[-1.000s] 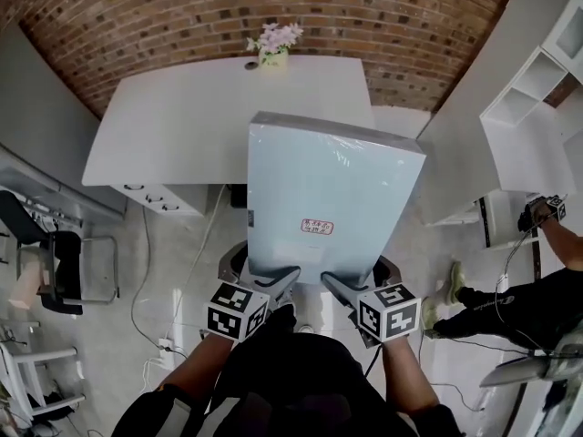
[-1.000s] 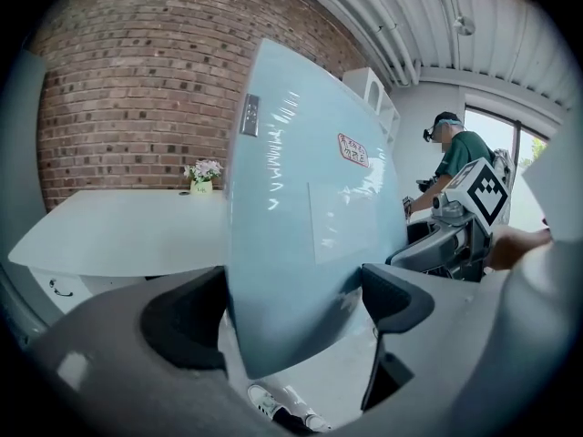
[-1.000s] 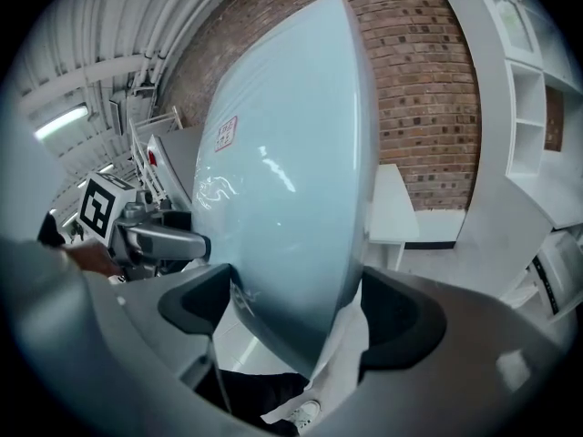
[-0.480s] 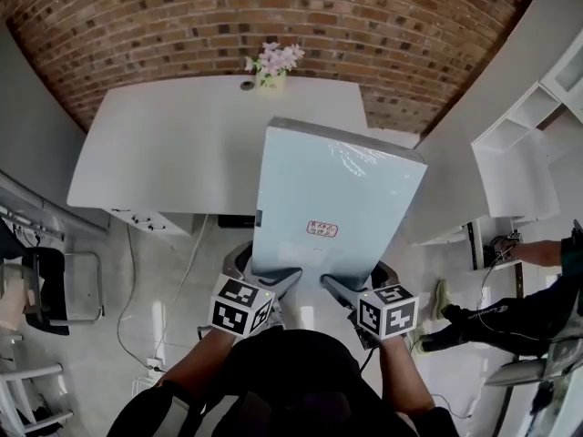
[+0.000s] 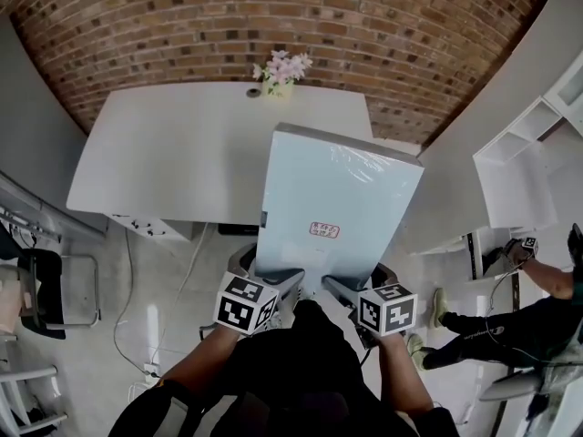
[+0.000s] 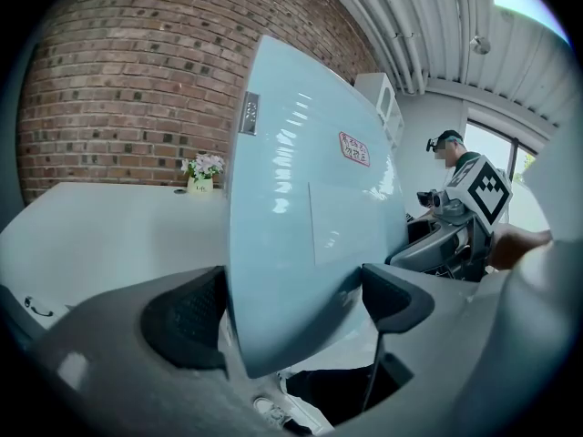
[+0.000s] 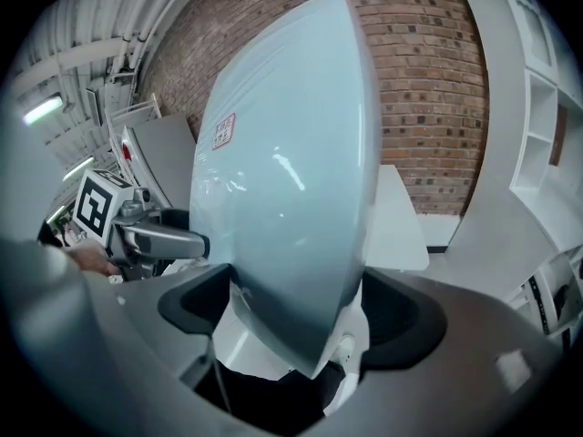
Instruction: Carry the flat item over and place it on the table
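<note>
A red brick wall (image 5: pixel 182 25) is located behind the white table (image 5: pixel 173 153). A small flower pot (image 5: pixel 281 71) is set at the table's far edge. White shelving (image 5: pixel 533 153) is positioned right of the table, and pale floor (image 5: pixel 137 280) is exposed in front.

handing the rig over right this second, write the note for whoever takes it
Left tool: shut on the near edge of the flat panel.
Right tool: shut on the same edge, beside the left one.
Panel: light blue, wrapped, held in the air, far end toward the white table, not resting on it.
A small flower pot stands at the table's far edge.
Done: panel picked up and brought near the table.
Left: reach the table, lay the panel flat, open both tools.
</note>
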